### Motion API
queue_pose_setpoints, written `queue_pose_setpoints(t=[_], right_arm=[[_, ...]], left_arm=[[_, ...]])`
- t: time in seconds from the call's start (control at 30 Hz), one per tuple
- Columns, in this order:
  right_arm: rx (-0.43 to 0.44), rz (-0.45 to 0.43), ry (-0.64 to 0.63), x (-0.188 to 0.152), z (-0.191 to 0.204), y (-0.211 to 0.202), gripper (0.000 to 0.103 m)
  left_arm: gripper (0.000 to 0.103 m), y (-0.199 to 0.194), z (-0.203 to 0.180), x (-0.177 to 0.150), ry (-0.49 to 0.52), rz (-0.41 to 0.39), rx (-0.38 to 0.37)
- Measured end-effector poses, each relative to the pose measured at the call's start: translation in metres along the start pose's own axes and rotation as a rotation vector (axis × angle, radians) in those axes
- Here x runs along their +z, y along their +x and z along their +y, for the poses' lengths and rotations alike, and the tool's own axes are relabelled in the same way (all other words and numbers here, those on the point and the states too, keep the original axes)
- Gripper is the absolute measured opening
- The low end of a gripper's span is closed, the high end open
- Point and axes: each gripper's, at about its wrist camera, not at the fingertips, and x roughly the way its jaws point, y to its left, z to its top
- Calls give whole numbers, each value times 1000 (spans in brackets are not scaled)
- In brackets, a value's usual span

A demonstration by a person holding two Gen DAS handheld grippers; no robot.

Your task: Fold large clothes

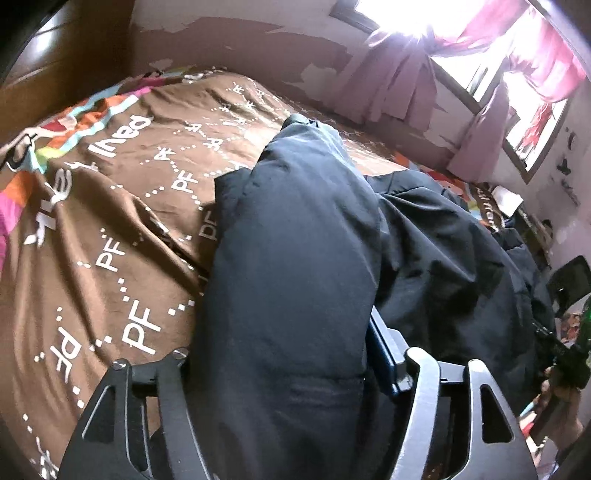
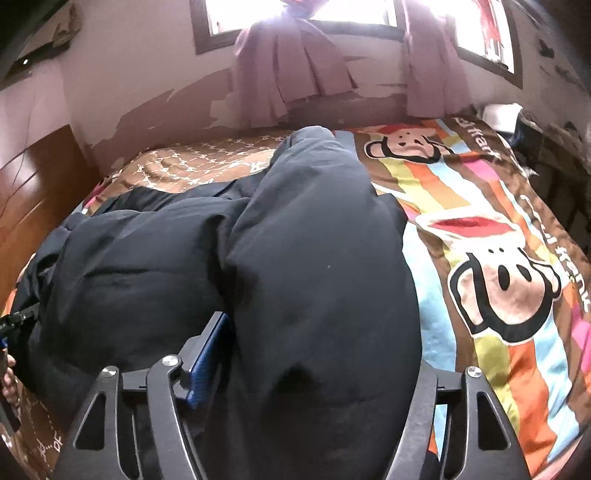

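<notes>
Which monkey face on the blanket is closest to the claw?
The big monkey face low on the right, beside the dark jacket sleeve. The other monkey face is far away, up by the purple curtains.

Bedroom in a lived-in home.

Bed [image 2: 480,236] fills most of the room, spread with a brown cover [image 1: 122,206] printed with white "PF" lettering and a striped cartoon-monkey panel [image 2: 506,284]. Window [image 2: 354,14] in dark frame behind the bed, bright with daylight; pinkish-purple curtains [image 2: 291,70] gathered and hanging below it. Pale wall [image 2: 147,74] with large patches of peeled paint. Brown wooden wardrobe or door panel [image 2: 33,184] at one side. Dark padded garment [image 2: 314,258] lying on the bed.
</notes>
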Motion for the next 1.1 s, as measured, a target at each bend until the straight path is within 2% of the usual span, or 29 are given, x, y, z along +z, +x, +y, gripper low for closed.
queue_pose_setpoints(t=[0.1,0.2,0.27,0.3,0.37,0.43,0.63,0.73,0.87,1.0,1.1], right_arm=[[-9,2,28,-2,0,-3,74],[-30,19,29,-5,3,-6,77],[-36,14,26,-8,5,-10,80],[-41,10,26,-9,5,-12,81],[-53,-3,38,-11,4,-17,94],[-50,-15,58,-13,2,-21,97],[-62,-50,80,-17,2,-34,102],[-78,-92,82,-18,6,-45,103],[-91,-157,67,-21,13,-62,103],[-85,-210,41,-23,23,-79,103],[-75,-241,20,-23,33,-92,103]], left_arm=[[65,-11,-6,-4,0,-47,-3],[78,-24,-10,-12,-5,-96,9],[91,-33,-14,-14,0,-137,15],[92,-37,-16,-16,8,-152,15],[93,-40,-21,-15,27,-162,23],[93,-41,-26,-16,49,-163,41],[94,-49,-34,-22,60,-191,87],[99,-57,-35,-26,43,-226,81],[100,-72,-41,-29,36,-264,70],[101,-87,-58,-34,101,-295,58],[101,-103,-79,-39,188,-331,49]])
